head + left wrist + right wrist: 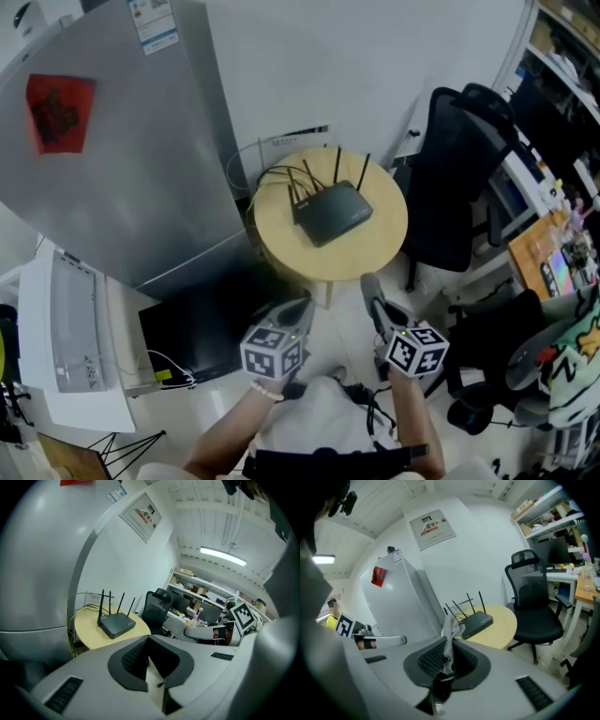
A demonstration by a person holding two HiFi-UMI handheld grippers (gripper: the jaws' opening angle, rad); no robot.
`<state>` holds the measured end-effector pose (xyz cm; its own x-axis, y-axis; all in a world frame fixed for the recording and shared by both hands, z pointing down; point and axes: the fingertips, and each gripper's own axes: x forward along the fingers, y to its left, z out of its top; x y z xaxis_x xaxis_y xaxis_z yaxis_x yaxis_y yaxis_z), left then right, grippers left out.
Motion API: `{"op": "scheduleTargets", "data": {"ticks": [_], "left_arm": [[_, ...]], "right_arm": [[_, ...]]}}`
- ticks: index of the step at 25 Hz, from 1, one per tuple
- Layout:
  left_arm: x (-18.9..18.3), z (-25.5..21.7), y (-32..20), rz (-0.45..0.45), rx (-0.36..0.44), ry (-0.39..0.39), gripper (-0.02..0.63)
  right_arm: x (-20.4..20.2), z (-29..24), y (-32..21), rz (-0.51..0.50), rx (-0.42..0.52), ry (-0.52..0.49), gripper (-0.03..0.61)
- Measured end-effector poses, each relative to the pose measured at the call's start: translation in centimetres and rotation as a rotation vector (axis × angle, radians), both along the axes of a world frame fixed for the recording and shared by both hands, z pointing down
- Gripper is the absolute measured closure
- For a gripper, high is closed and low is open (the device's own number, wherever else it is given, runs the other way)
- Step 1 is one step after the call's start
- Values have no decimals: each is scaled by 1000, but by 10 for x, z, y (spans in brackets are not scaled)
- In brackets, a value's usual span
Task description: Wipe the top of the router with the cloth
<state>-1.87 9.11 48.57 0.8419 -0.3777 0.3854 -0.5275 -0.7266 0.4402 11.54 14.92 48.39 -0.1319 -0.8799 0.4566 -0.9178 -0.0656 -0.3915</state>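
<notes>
A black router with several upright antennas lies on a round yellow table; it also shows ahead of the jaws in the left gripper view as the router and in the right gripper view as the router. My right gripper is shut on a pale grey cloth that sticks up between its jaws. From the head view, the right gripper hovers just short of the table's near edge. My left gripper hangs beside it, left of the table, jaws together and empty, as the left gripper view confirms.
A tall grey refrigerator stands close left of the table. A black office chair sits to its right, with a cluttered desk beyond. Cables trail behind the router. A white appliance is at far left.
</notes>
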Motion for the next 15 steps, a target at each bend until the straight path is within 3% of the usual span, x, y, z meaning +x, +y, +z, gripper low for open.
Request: {"op": "scheduleTargets", "data": {"ticks": [15], "left_arm": [[-13, 4, 8, -15, -36, 20, 617]], "right_arm": [[-19, -1, 2, -37, 0, -7, 546]]}}
